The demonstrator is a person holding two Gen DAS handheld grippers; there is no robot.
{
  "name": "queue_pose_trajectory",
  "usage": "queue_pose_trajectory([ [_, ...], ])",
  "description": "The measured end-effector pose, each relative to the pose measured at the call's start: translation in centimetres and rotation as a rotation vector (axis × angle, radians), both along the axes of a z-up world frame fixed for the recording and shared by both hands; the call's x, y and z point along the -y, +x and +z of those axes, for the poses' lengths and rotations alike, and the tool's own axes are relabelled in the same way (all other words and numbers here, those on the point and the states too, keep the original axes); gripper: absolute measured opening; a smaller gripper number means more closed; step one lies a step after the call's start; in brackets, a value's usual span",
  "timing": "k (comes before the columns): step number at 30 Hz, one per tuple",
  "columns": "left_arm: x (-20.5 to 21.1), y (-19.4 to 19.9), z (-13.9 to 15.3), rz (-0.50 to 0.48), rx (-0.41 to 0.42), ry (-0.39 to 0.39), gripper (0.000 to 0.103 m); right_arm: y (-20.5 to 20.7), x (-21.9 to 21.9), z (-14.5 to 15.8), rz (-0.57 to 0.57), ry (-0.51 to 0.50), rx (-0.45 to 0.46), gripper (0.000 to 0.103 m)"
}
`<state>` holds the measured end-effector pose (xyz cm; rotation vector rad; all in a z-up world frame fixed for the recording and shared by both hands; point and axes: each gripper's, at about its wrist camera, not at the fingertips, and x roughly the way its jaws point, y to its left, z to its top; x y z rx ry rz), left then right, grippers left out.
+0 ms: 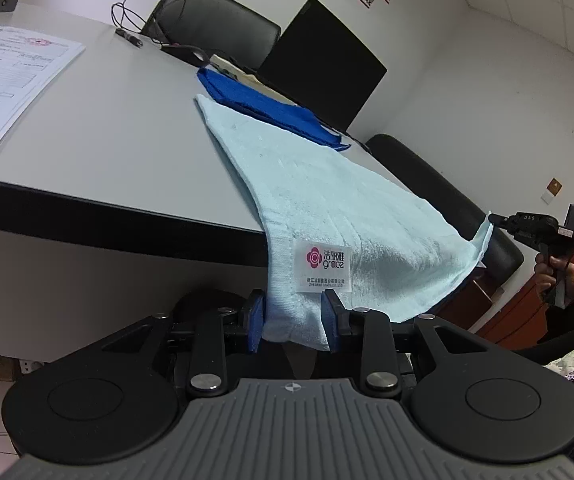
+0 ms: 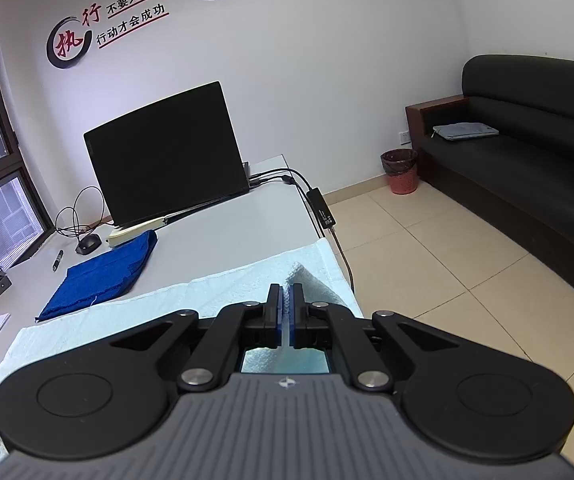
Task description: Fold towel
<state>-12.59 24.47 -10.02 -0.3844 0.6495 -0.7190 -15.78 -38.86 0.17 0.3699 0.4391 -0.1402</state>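
- The towel [image 1: 327, 200] is pale blue terry with ribbed bands. It runs from the middle of the left wrist view down to the lower centre, and a white label [image 1: 323, 266] with a pink flower logo sits near its low end.
- Its far part lies on the grey bench [image 1: 127, 120]; its near part hangs off the bench edge, stretched between the two grippers.
- Left gripper [image 1: 294, 322]: the fingers stand narrow, and a bunched corner of the towel fills the gap between the blue pads. Both pads touch the cloth.
- Right gripper [image 2: 286, 316]: the fingers are pressed nearly together on a thin fold of the towel, which rises in a small peak just past the tips.
- A bin [image 2: 399, 171] with a dark liner stands on the floor at middle right of the right wrist view; what is in it cannot be told.
- Only the left wrist view shows the right gripper from outside, at the right edge, pinching the towel's far corner, with the hand [image 1: 555, 276] on its grip. It also shows papers [image 1: 11, 80] at upper left.
- Only the right wrist view shows the sofa [image 2: 527, 152], the tiled floor and a pen [image 2: 57, 260] at left.
- Both views show the blue cloth [image 2: 103, 276] lying just beyond the towel, and the laptop [image 2: 167, 152] behind it.
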Motion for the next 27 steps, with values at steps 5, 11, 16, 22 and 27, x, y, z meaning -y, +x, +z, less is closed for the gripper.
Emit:
queue_pose_trajectory([
  [5, -0.6, -0.8, -0.2, 0.003, -0.003, -0.028, 0.031, 0.0, -0.1, 0.0, 0.002, 0.0, 0.003, 0.003],
  [11, -0.6, -1.5, 0.1, 0.007, 0.017, -0.045, 0.017, -0.3, 0.0, 0.0, -0.001, 0.004, 0.007, 0.003],
  [16, -0.6, -2.1, 0.6, 0.022, 0.043, -0.066, 0.012, -0.6, 0.0, 0.0, -0.002, 0.007, 0.012, 0.003],
  [22, -0.4, -2.6, 2.0, 0.053, 0.096, -0.116, 0.01, -1.1, 0.2, 0.1, 0.0, 0.007, 0.027, 0.003],
  [27, 0.1, -2.4, 3.5, 0.096, 0.131, -0.169, 0.01, -1.8, 0.4, 0.4, -0.013, 0.01, 0.048, 0.003],
])
